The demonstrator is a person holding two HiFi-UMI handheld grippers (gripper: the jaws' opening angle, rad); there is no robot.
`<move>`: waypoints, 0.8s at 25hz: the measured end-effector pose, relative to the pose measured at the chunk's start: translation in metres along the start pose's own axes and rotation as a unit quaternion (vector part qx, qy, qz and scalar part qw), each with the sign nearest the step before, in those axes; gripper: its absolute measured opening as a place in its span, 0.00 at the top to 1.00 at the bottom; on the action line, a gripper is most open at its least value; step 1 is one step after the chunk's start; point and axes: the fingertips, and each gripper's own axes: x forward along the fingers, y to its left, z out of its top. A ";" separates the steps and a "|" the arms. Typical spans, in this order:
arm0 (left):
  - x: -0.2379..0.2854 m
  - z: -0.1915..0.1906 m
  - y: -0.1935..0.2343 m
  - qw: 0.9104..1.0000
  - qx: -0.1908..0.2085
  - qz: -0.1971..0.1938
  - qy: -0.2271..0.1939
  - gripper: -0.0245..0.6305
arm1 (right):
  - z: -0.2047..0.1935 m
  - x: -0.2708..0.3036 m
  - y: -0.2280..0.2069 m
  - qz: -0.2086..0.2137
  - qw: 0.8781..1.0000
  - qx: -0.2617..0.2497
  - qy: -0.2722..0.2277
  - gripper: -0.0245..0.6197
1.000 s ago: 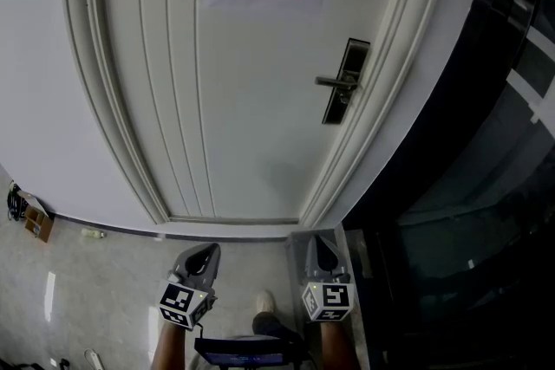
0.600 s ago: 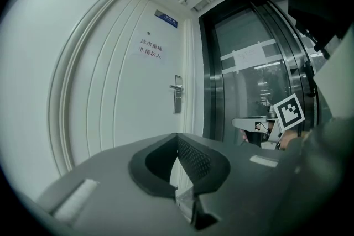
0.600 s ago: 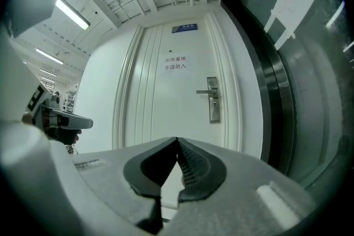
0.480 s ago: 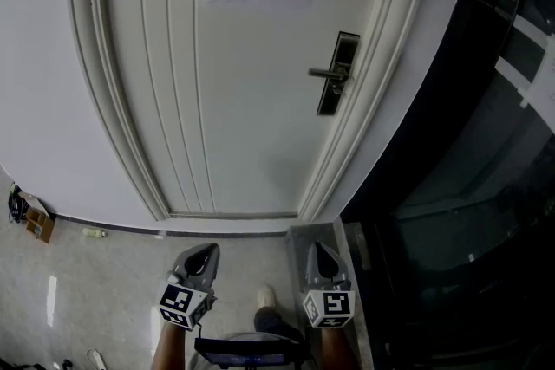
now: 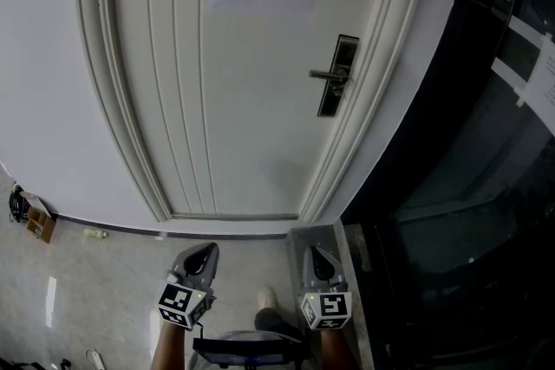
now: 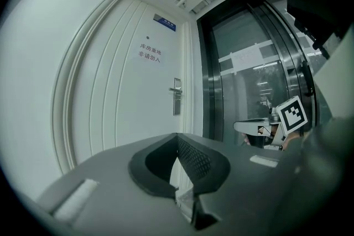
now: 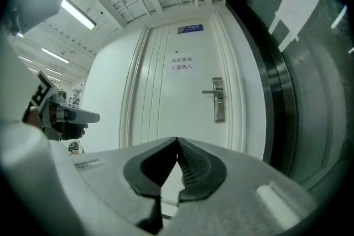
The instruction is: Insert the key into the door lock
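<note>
The door lock (image 5: 336, 75) is sitting at the right edge of the white door (image 5: 243, 100), well ahead of both grippers. The right gripper (image 7: 177, 141) and left gripper (image 6: 177, 137) are each showing jaws pressed together, and no key is showing between them. A key is probably light, stiff and slippery, so it is best pinched by its flat head with the blade protruding.
</note>
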 end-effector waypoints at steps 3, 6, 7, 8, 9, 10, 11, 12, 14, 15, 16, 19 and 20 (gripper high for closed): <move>-0.001 0.002 0.003 1.000 0.000 0.003 -0.003 0.96 | 0.001 0.002 0.005 0.007 1.000 -0.004 0.002 0.96; -0.002 0.001 0.003 1.000 0.001 0.004 -0.002 0.96 | 0.000 0.002 0.007 0.010 1.000 -0.006 0.003 0.96; -0.002 0.001 0.004 1.000 0.001 0.004 -0.002 0.96 | 0.000 0.001 0.007 0.010 1.000 -0.006 0.001 0.96; -0.002 0.000 0.004 1.000 0.001 0.004 -0.002 0.96 | 0.001 0.002 0.008 0.009 1.000 -0.006 0.000 0.96; -0.002 0.000 0.004 1.000 0.001 0.004 -0.001 0.96 | 0.002 0.002 0.007 0.008 1.000 -0.006 -0.002 0.96; -0.001 0.000 0.005 1.000 0.001 0.003 -0.001 0.96 | 0.002 0.002 0.007 0.007 1.000 -0.006 -0.003 0.96; -0.001 0.000 0.005 1.000 0.001 0.003 -0.001 0.96 | 0.003 0.002 0.007 0.007 1.000 -0.007 -0.004 0.96; -0.001 0.000 0.005 1.000 0.000 0.002 -0.001 0.96 | 0.003 0.002 0.007 0.006 1.000 -0.007 -0.004 0.96; 0.000 -0.001 0.005 1.000 0.000 0.002 0.000 0.96 | 0.003 0.003 0.007 0.007 1.000 -0.009 -0.003 0.96; 0.000 -0.001 0.006 1.000 0.000 0.002 0.000 0.96 | 0.002 0.004 0.007 0.007 1.000 -0.009 -0.003 0.96; 0.001 -0.001 0.007 1.000 0.000 0.002 0.000 0.96 | 0.002 0.004 0.007 0.007 1.000 -0.009 -0.003 0.96; 0.002 0.001 0.008 1.000 0.000 0.002 -0.001 0.96 | 0.004 0.006 0.009 0.008 1.000 -0.010 -0.005 0.96; 0.001 0.000 0.009 1.000 0.000 0.003 -0.001 0.96 | 0.005 0.006 0.010 0.009 1.000 -0.010 -0.005 0.96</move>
